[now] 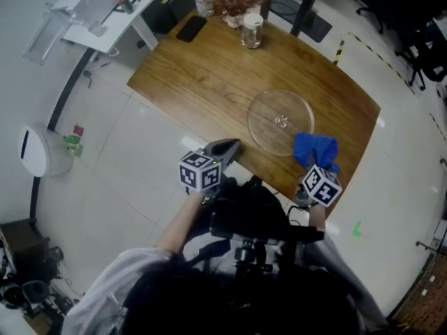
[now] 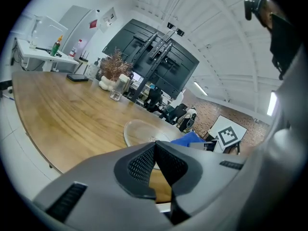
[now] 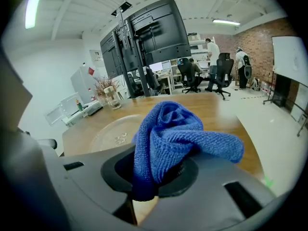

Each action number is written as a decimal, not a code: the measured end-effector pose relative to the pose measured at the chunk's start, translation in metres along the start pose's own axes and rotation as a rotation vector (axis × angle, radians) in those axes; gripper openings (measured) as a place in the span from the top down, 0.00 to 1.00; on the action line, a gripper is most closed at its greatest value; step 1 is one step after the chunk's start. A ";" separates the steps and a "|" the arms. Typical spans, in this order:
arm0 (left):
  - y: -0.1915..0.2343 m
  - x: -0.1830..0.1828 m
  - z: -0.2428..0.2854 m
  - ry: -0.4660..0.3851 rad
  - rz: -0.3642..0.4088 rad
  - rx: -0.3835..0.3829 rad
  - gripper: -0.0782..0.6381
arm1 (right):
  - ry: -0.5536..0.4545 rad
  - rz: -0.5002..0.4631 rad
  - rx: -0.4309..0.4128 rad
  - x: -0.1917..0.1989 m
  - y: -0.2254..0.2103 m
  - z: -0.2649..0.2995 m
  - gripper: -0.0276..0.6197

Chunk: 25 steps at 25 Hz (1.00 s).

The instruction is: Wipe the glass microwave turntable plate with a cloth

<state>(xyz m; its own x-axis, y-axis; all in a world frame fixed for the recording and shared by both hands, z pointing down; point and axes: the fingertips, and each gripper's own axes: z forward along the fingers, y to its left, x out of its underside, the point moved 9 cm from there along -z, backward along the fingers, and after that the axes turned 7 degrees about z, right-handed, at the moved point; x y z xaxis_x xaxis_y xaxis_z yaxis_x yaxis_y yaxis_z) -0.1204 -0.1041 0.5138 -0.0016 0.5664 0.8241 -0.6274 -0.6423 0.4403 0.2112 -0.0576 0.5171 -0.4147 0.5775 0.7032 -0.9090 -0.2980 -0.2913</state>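
we start with the wooden table [image 1: 209, 75], which carries everything the task needs and leaves a broad bare stretch on our left. the glass turntable plate [image 1: 281, 122] lies flat on it toward our near right edge, within easy reach of both hands. its surface looks empty apart from the small raised hub at its centre, so we judge the wiping has not yet begun.

our left gripper [image 1: 225, 149] hangs at the near table edge, just beside the plate's left rim. its jaws are pressed together with nothing between them. we read it as waiting there to steady the plate, since smooth glass on smooth wood is likely to slide or spin once it is rubbed.

our right gripper [image 1: 311, 162] sits at the plate's near right rim. its jaws are clamped on the blue cloth [image 3: 178, 134], which bunches up between them and flops forward over the tips. holding it wadded like this puts a soft pad ahead of the hard jaws, so the cloth and not the plastic would meet the glass. the loose fold points toward the plate, but we cannot tell whether it touches the rim.

a glass jar [image 1: 251, 31] and a dark phone [image 1: 191, 28] stand at the far edge, well apart from the work.
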 end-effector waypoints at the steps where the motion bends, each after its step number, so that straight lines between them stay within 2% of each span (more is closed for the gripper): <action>1: -0.001 0.001 0.000 0.002 0.003 0.008 0.89 | 0.001 0.004 -0.003 0.007 0.003 -0.005 0.84; 9: -0.008 0.021 -0.004 0.061 0.018 0.086 0.89 | -0.071 0.037 -0.029 0.040 0.027 -0.047 0.84; 15: -0.012 0.037 -0.003 0.069 -0.016 0.112 0.89 | -0.005 -0.096 -0.057 0.080 0.046 -0.083 0.84; 20: -0.020 0.042 0.003 0.064 -0.026 0.129 0.89 | 0.034 -0.109 -0.078 0.095 0.043 -0.102 0.84; 25: -0.026 0.044 -0.001 0.044 -0.038 0.096 0.89 | 0.015 -0.128 -0.085 0.087 0.034 -0.112 0.84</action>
<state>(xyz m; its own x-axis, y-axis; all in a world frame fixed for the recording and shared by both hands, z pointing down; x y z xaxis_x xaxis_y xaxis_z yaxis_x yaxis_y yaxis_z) -0.1045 -0.0619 0.5380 -0.0145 0.6119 0.7908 -0.5502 -0.6653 0.5047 0.1395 0.0671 0.4956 -0.2957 0.6180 0.7285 -0.9543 -0.1567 -0.2544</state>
